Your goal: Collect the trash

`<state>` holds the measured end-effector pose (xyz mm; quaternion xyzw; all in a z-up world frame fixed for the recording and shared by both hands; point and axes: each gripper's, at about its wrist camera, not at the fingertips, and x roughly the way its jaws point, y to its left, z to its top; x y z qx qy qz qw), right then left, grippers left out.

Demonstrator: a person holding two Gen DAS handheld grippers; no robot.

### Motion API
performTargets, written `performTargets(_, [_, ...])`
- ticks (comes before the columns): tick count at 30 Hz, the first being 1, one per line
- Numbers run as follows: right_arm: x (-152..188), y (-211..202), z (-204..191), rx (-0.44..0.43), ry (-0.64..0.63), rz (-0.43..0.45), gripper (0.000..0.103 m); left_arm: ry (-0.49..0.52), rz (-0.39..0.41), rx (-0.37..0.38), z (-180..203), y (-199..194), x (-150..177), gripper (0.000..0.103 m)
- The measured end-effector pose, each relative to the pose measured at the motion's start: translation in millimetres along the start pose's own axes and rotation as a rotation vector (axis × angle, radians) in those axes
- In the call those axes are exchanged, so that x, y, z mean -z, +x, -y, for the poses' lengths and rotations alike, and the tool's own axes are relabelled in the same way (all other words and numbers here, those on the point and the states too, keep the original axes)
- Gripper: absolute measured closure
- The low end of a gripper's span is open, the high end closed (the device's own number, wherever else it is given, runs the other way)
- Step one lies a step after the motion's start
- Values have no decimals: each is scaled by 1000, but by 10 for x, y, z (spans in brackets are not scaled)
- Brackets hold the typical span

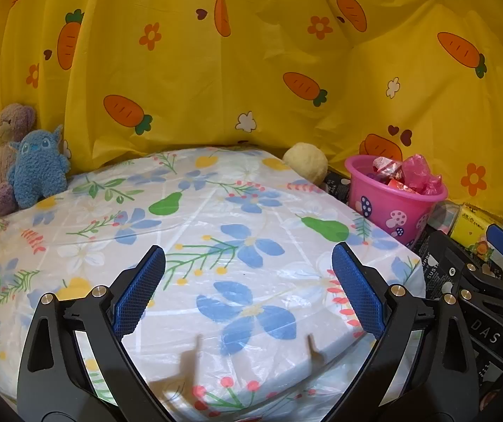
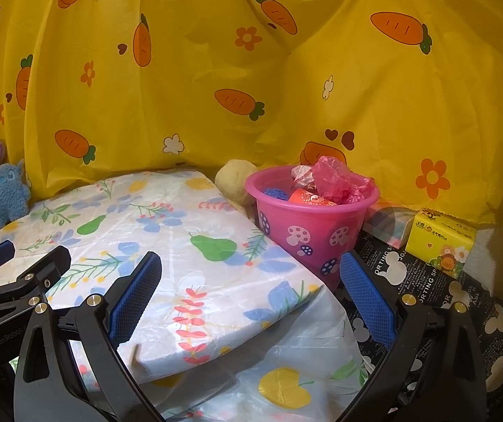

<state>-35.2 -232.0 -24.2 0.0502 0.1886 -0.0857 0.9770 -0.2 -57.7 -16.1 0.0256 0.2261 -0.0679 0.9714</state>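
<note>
I hold both claws with their jaws apart and nothing between them: the left claw (image 1: 247, 292) over the floral-covered table (image 1: 188, 218), the right claw (image 2: 251, 299) near its corner. The trash sits in the pink bucket (image 2: 307, 225), just beside the table's far right edge. On top is a crumpled pink plastic bag (image 2: 335, 179), which I judge light, soft and slippery. I would pinch a bunched fold, or take the bucket's stiff rim.
</note>
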Motion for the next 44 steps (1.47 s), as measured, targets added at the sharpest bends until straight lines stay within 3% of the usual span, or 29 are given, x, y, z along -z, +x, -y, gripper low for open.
performTargets(6, [29,12,-6,-1,1,-2,6,7,6,-4,4,-1,11,19])
performTargets(22, [33,40,18,-7,3,-7,6,9,-2,-8,1,20,14,19])
performTargets(44, [63,85,38,-19,9,-13,6,27,13,-66,19,2,-1,6])
